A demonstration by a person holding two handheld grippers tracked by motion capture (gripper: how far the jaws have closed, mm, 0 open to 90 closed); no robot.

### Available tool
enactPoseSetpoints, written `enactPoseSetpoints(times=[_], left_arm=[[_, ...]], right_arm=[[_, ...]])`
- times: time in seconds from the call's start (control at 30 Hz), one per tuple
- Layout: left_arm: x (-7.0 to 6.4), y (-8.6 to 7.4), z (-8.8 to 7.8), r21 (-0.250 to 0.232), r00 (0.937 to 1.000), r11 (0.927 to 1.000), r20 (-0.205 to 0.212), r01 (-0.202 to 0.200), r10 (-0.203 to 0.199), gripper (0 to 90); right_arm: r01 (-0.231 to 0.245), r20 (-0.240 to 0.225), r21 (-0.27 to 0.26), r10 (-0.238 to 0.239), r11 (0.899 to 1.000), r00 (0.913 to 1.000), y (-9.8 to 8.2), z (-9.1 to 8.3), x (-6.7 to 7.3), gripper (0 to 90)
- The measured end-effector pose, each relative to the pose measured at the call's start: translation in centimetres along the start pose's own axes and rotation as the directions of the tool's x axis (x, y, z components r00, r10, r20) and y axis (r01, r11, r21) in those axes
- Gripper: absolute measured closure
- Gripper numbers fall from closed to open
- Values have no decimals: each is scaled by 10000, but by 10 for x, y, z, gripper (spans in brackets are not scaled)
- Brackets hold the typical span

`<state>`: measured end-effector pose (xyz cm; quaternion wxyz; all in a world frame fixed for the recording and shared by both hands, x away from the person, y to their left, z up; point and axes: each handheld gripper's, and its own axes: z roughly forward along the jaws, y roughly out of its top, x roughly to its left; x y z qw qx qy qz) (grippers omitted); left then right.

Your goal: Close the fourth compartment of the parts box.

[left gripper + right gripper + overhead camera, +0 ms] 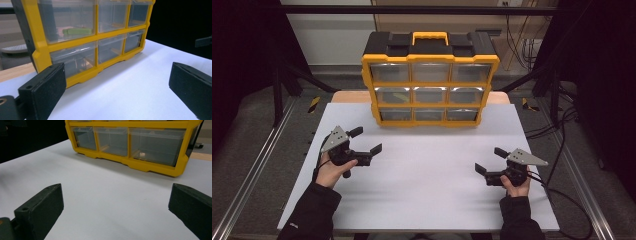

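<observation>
Both tongs gape with nothing between them: left tongs point(364, 142) near the yellow drawer organizer point(430, 80) at the table's point(427, 200) far edge, right tongs point(490, 161) well apart. I should square up on one drawer front before closing. Drawer contents stay murky; a green piece point(76, 31) shows faintly.

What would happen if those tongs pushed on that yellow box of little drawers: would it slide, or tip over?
The yellow organizer stands tall on a narrow base, so a push near its handle could tip it backward. Pushed low, it would more likely slide over the smooth white tabletop. It looks like stiff plastic with clear drawers holding little, so it is probably light for its size.
</observation>
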<state>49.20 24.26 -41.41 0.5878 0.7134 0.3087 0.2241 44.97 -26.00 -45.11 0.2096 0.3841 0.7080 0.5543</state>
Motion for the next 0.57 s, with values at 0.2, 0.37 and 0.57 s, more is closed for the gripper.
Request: enactPoseSetpoints(times=[0.2, 0.37, 0.57], left_arm=[[0, -17, -12, 131, 9999, 9999, -111, -96, 98, 11], [1, -27, -23, 71, 9996, 10000, -294, -49, 51, 11], [3, -36, -30, 208, 9989, 9997, -455, -95, 104, 11]], right_arm=[[16, 5, 7, -16, 10000, 10000, -1, 1, 0, 3], [-30, 23, 79, 30, 10000, 10000, -2, 2, 1, 3], [-37, -4, 150, 37, 9999, 10000, -2, 4, 1, 3]])
